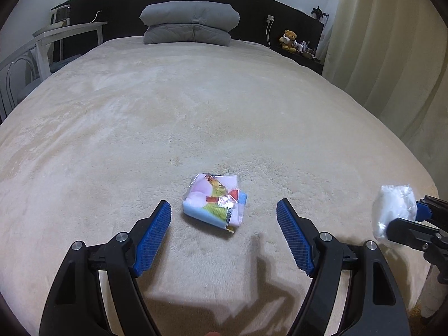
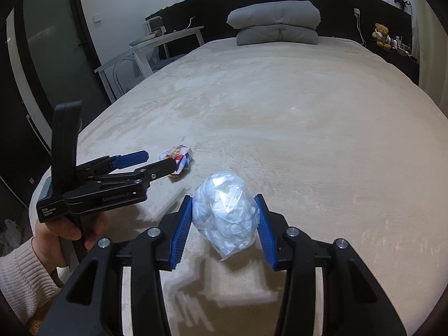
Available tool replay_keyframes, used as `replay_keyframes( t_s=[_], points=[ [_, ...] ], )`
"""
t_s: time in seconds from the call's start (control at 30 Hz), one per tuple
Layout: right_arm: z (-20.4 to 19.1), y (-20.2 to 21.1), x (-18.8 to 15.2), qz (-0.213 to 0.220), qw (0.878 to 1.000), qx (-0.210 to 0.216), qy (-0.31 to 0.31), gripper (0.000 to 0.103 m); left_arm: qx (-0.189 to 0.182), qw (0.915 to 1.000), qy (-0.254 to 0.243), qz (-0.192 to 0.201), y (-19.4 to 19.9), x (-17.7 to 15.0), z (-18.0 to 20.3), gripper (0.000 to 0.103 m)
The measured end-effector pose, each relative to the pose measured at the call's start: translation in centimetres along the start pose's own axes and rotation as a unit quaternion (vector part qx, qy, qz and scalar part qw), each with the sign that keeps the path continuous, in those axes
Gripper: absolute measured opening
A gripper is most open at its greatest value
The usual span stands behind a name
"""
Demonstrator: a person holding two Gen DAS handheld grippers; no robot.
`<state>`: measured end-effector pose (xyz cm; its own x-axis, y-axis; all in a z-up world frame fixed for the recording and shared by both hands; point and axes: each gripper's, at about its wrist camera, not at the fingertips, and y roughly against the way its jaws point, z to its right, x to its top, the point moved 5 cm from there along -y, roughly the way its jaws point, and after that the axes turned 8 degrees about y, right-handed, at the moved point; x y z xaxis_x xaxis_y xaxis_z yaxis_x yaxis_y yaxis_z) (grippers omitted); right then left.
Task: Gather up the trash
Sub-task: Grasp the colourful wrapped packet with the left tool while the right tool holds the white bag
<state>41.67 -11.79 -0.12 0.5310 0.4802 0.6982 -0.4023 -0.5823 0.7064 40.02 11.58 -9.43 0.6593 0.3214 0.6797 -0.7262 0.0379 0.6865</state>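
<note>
A colourful crumpled wrapper [image 1: 215, 200] lies on the beige bed cover [image 1: 196, 112]; it also shows in the right wrist view [image 2: 179, 156]. My left gripper [image 1: 224, 210] is open, its blue fingers either side of the wrapper and just short of it; it appears in the right wrist view [image 2: 156, 161] too. My right gripper [image 2: 224, 207] is shut on a clear plastic bag of white crumpled tissue [image 2: 225, 212], held just above the bed. That bag [image 1: 393, 210] and the right gripper [image 1: 414, 215] show at the right edge of the left wrist view.
Two stacked grey pillows [image 1: 190, 23] lie at the dark headboard. A white side table [image 1: 67, 32] stands left of the bed. A teddy bear [image 1: 289, 40] sits on a shelf at the right, beside cream curtains [image 1: 392, 56]. A dark door [image 2: 47, 56] is left.
</note>
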Motion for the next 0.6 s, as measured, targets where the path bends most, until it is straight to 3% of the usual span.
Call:
replay_keyframes(
  t_s=[0.27, 0.3, 0.37, 0.6],
  points=[
    [1.1, 0.4, -0.2, -0.001, 1.000, -0.002, 0.000, 0.045, 0.020, 0.9995, 0.012, -0.019, -2.4, 0.5, -0.7, 0.075],
    [1.1, 0.4, -0.2, 0.000, 1.000, -0.002, 0.000, 0.045, 0.021, 0.9995, 0.014, -0.021, -2.5, 0.4, -0.8, 0.070],
    [1.1, 0.5, -0.2, 0.001, 1.000, -0.003, -0.001, 0.045, 0.027, 0.9992, 0.014, -0.026, -2.7, 0.4, -1.0, 0.052],
    [1.0, 0.7, -0.3, 0.003, 1.000, -0.005, -0.002, 0.045, 0.026, 0.9995, -0.004, -0.017, -2.0, 0.2, -0.3, 0.051]
  ],
)
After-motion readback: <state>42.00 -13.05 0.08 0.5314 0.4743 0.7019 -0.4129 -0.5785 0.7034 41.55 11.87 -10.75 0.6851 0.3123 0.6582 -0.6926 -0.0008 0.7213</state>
